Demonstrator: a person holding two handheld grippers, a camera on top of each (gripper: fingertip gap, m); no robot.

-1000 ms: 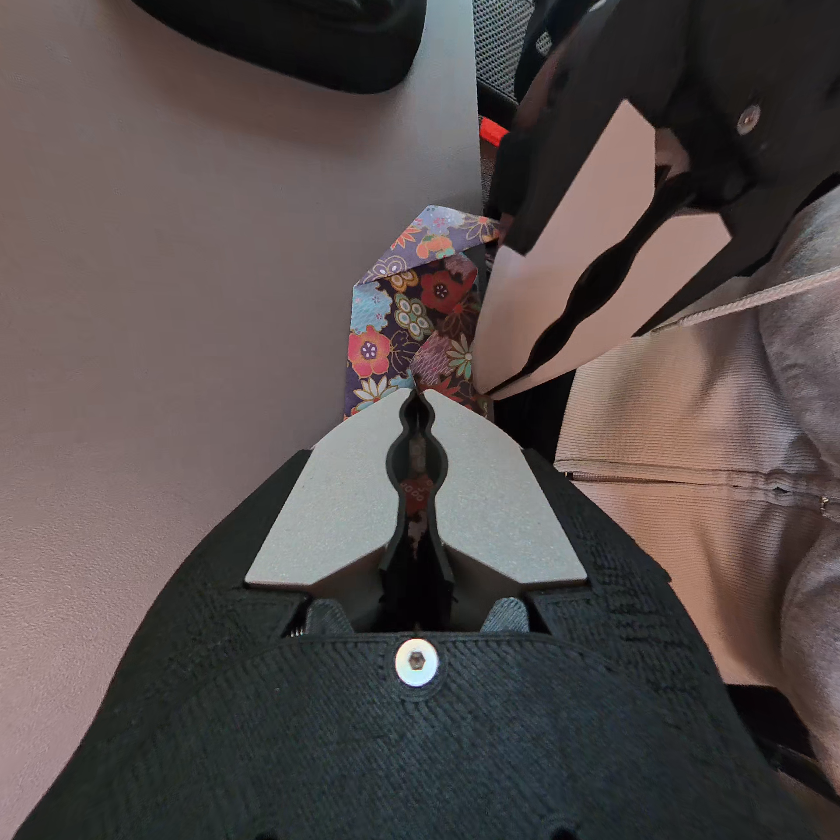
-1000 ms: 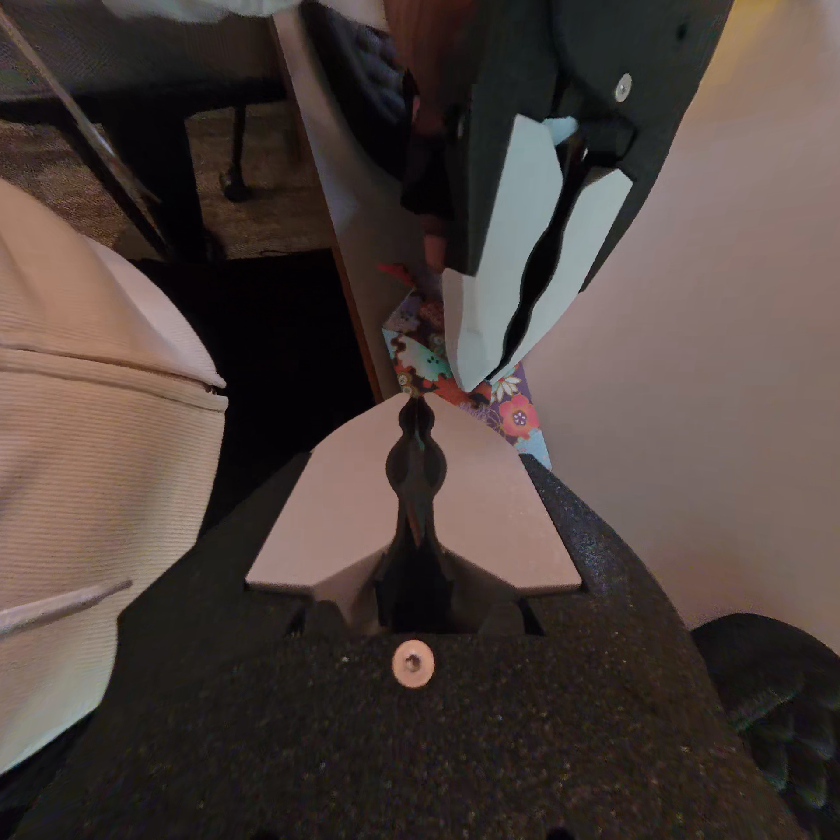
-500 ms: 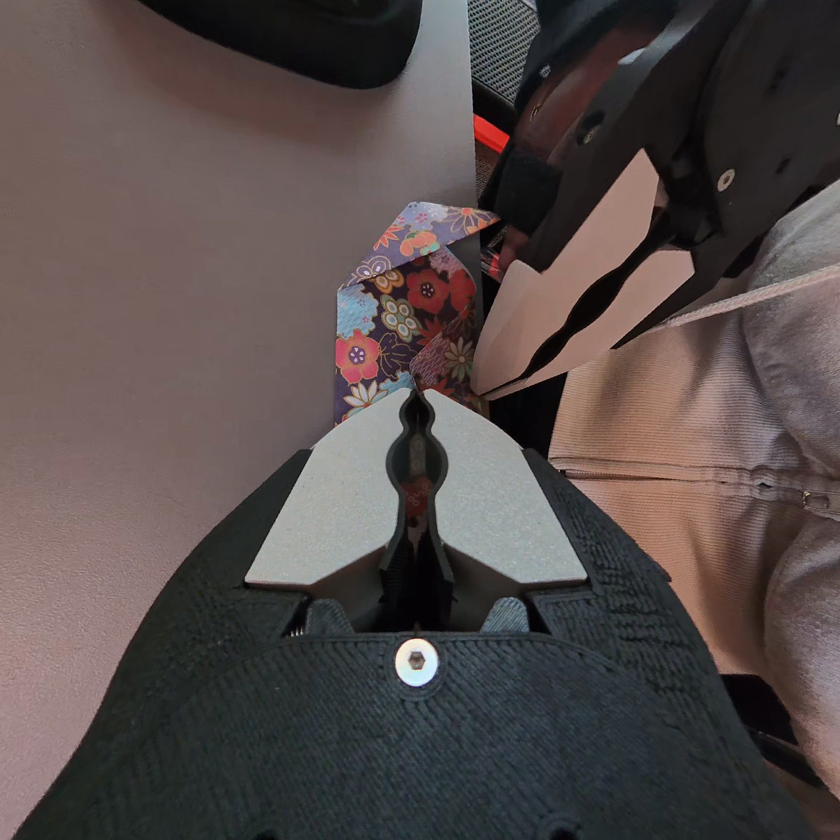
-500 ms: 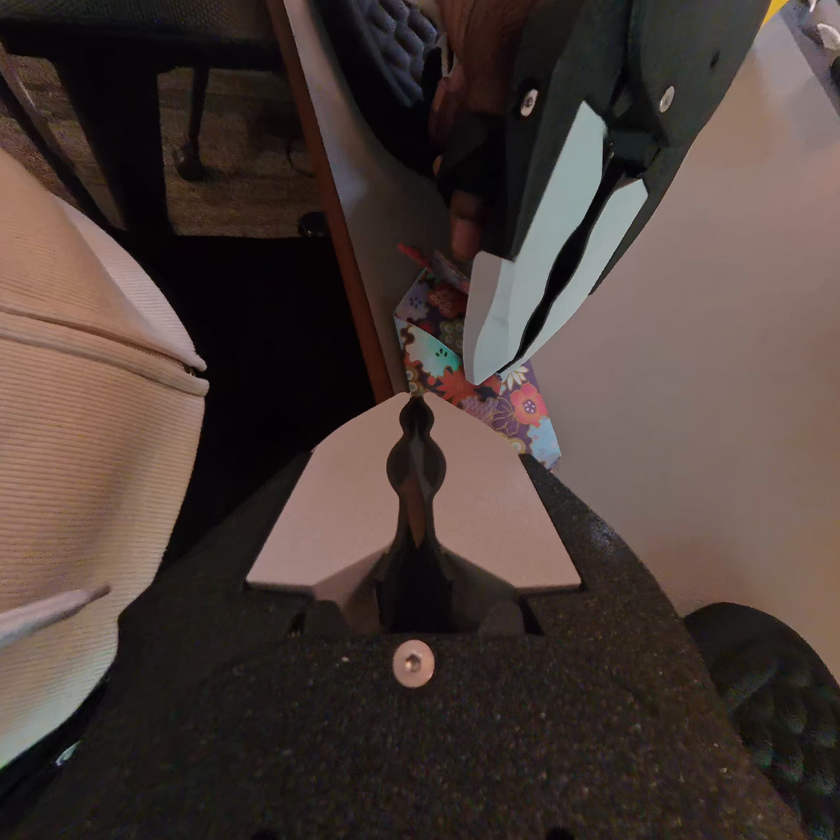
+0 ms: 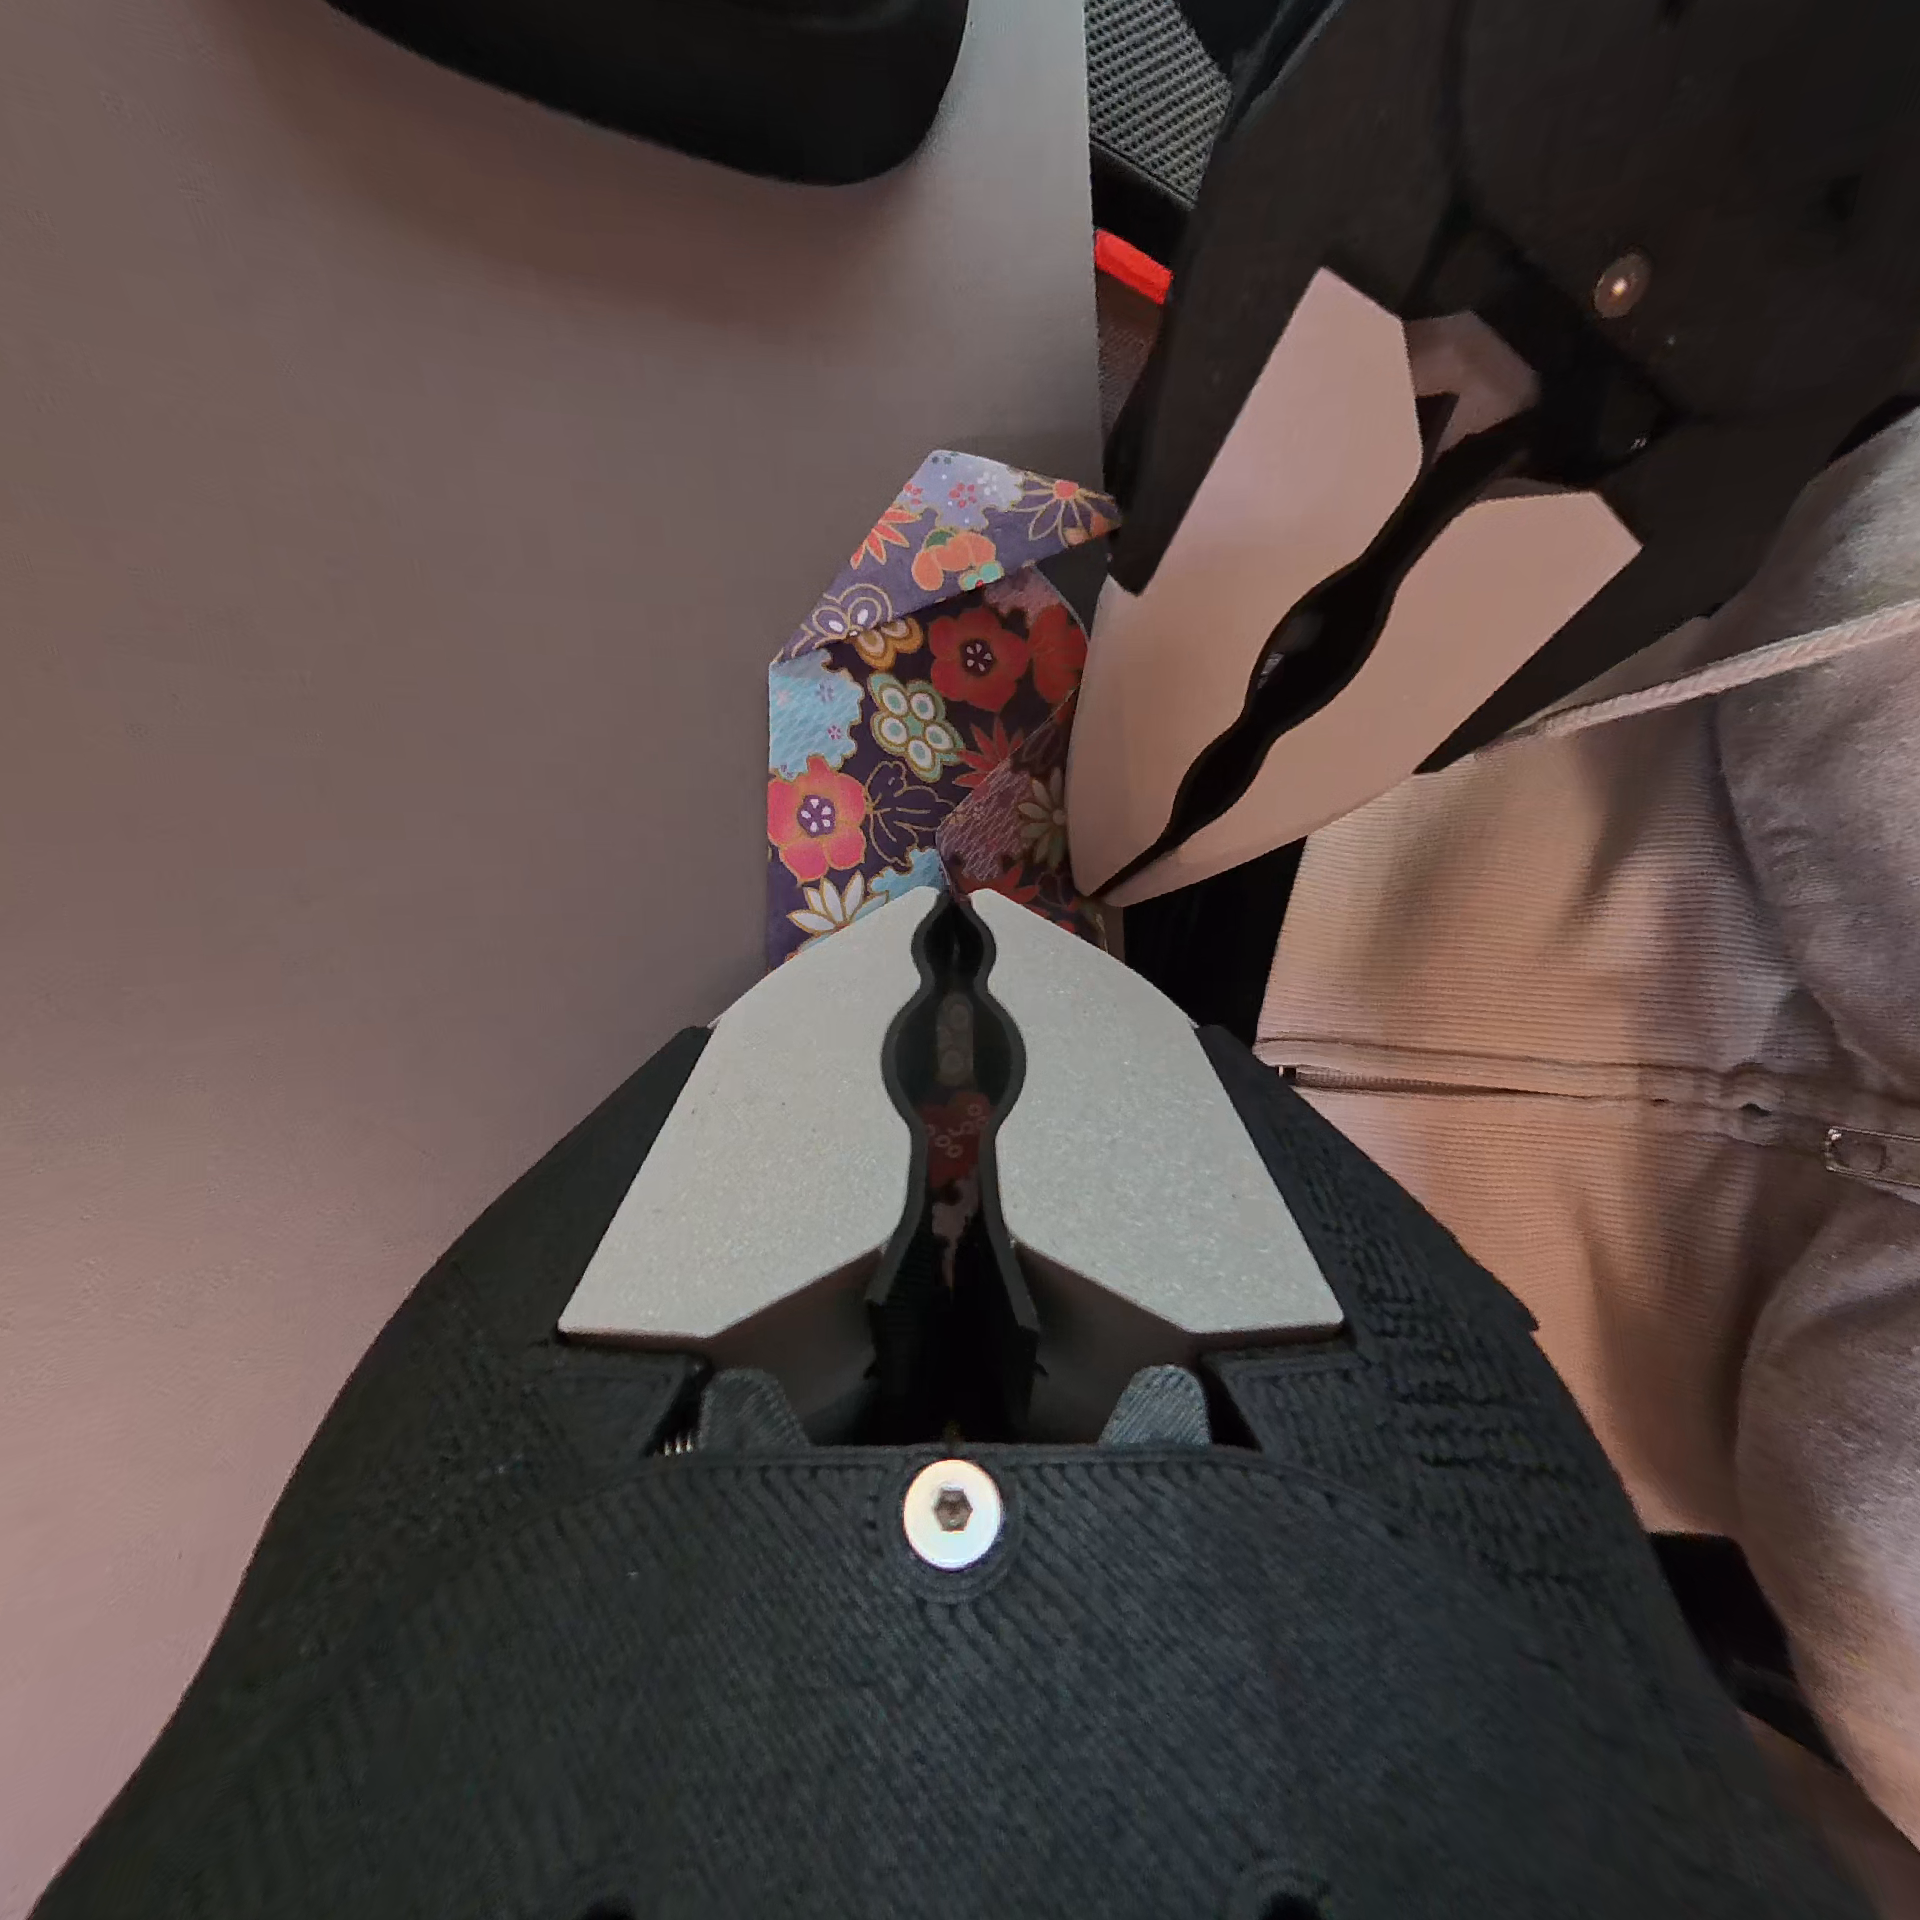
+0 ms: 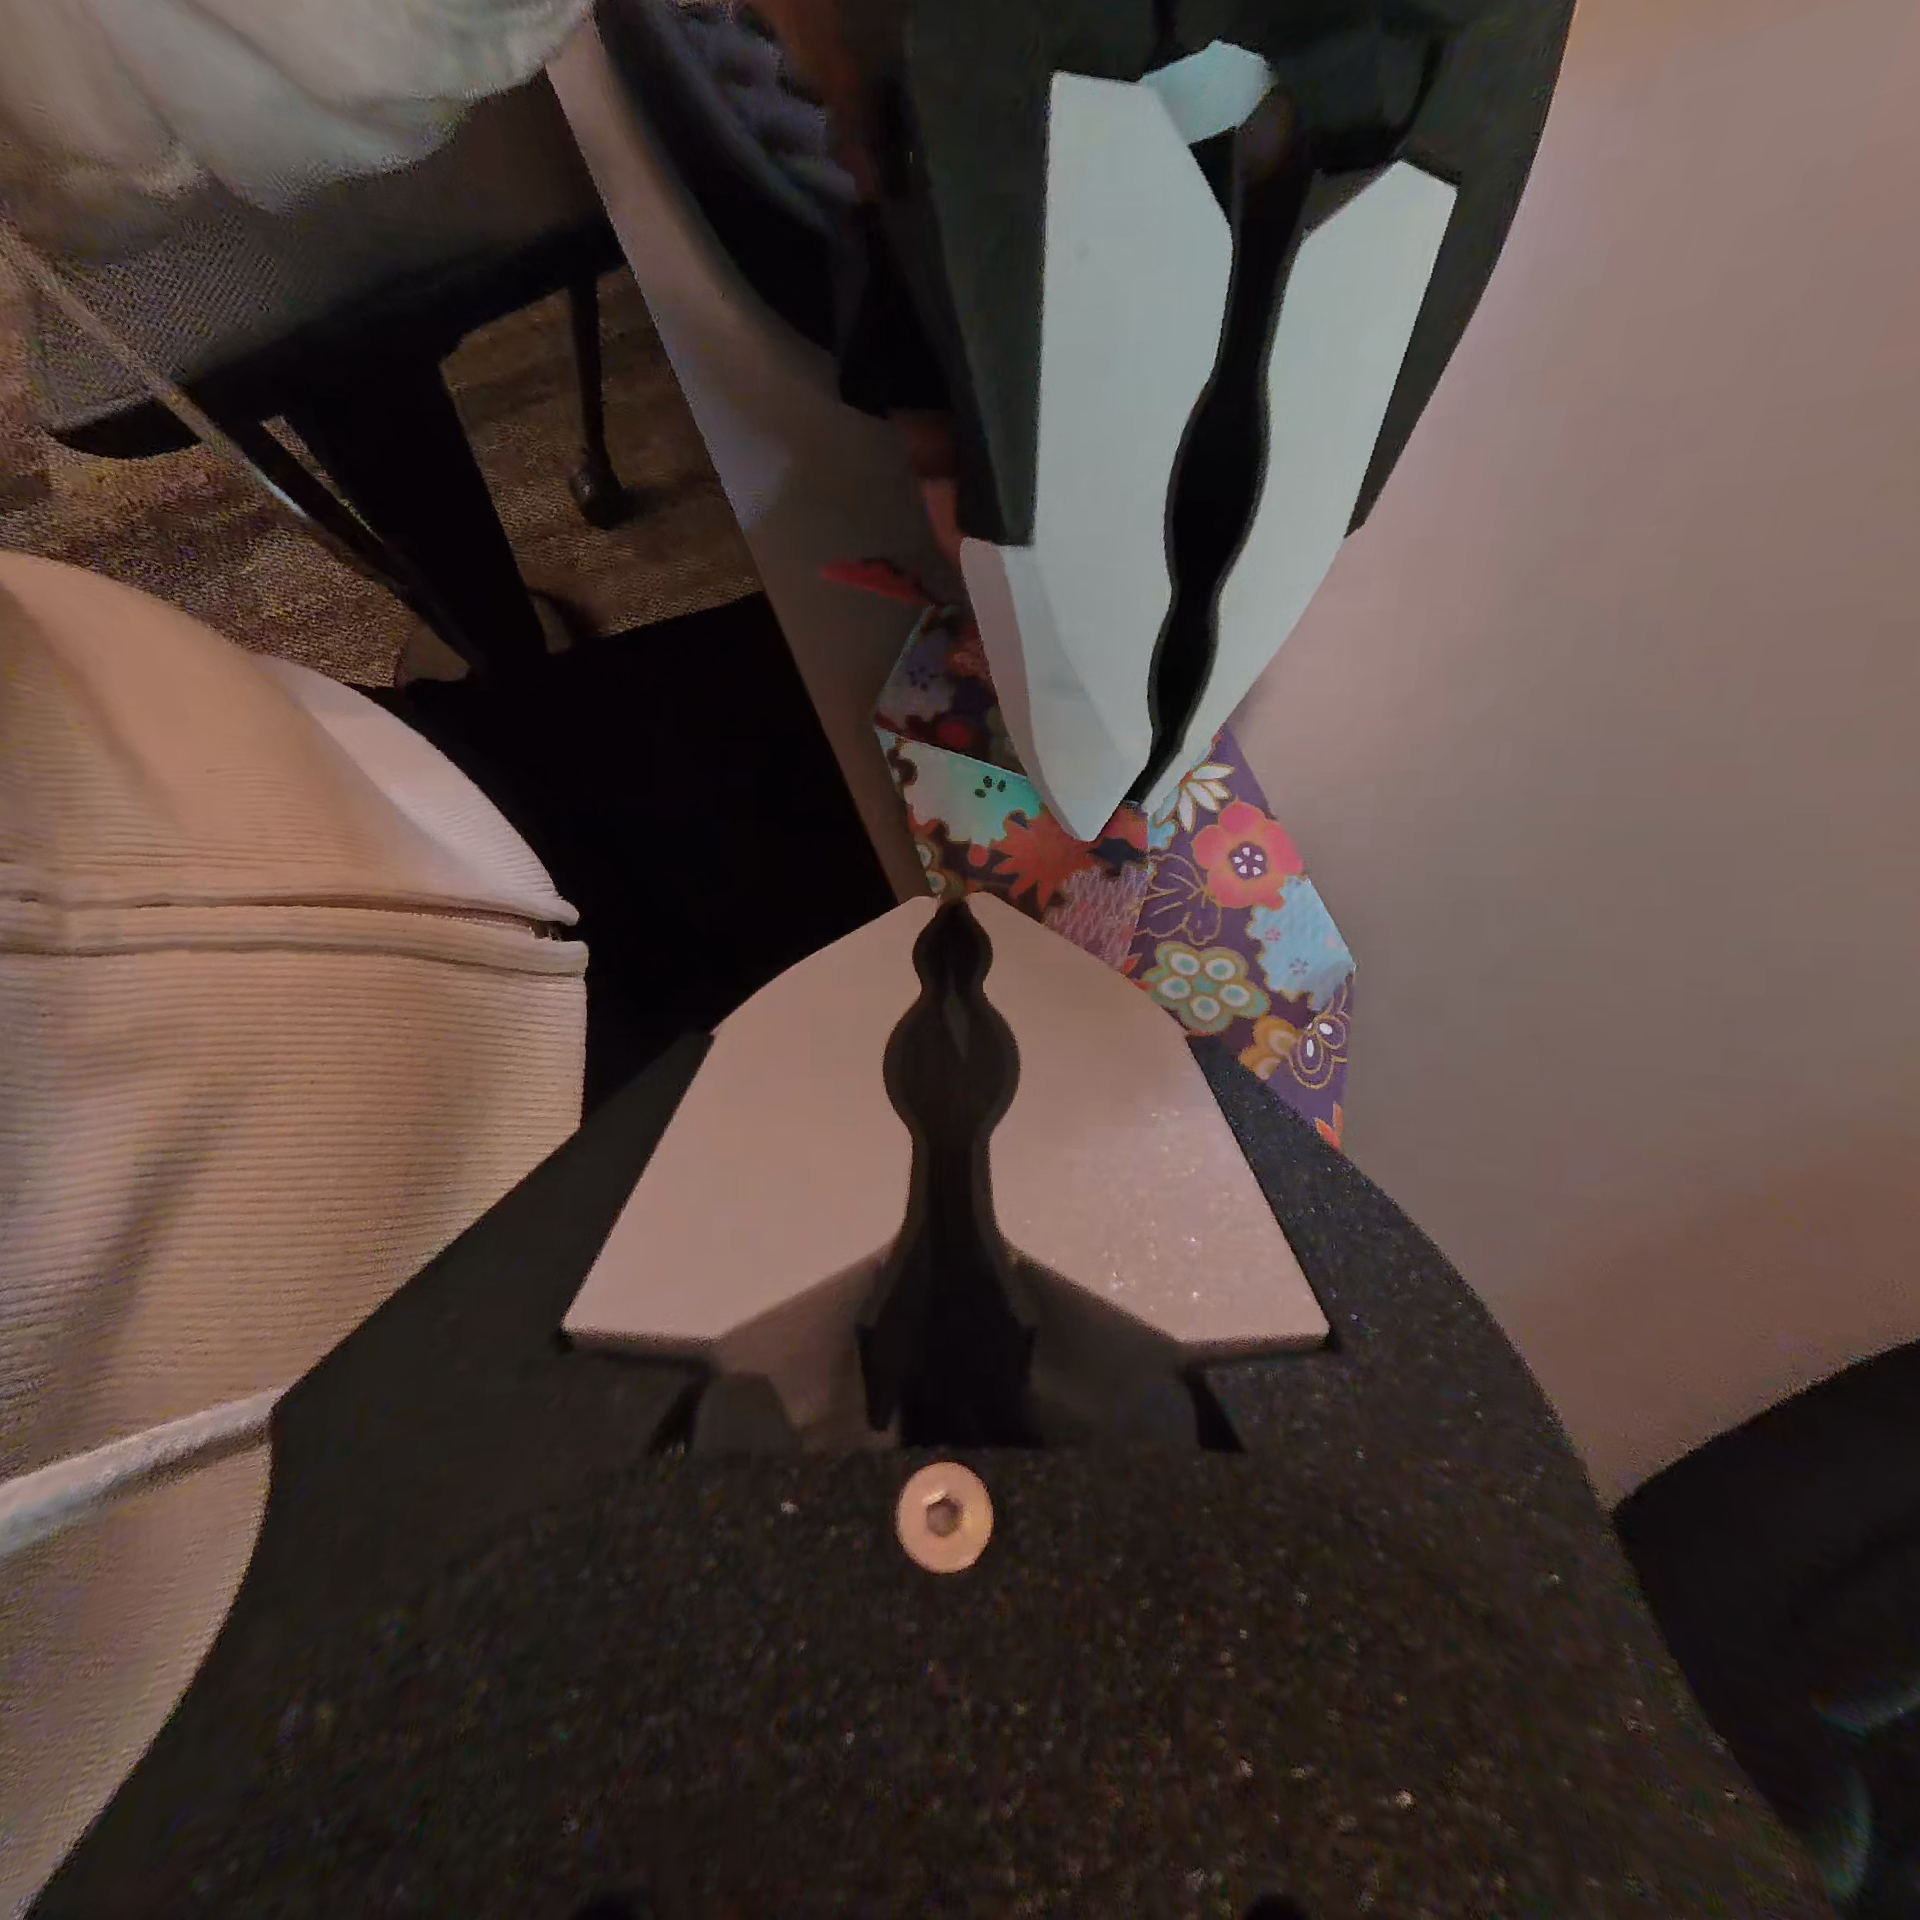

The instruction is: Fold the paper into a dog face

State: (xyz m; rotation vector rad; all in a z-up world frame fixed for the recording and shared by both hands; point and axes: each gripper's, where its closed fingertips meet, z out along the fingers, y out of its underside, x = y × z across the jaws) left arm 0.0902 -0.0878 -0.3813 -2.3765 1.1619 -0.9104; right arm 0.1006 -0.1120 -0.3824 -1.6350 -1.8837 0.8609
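two claws meeting on a folded paper at the surface's edge.
the floral paper (image 5: 914,717) lies along the near edge of the surface (image 5: 416,623), its long axis parallel to that edge. the left claw (image 5: 961,906) is closed on one end, paper visible between its jaws. the right claw (image 6: 954,906) comes in from the opposite end, jaws together, tip at the paper's edge side; whether it pinches paper cannot be told. both sit equally near, so the next crease likely turns on their facing tips.

A plain pale surface (image 5: 416,727) carries the folded floral paper (image 5: 904,717) at its near edge, and a black object (image 5: 644,83) farther back.
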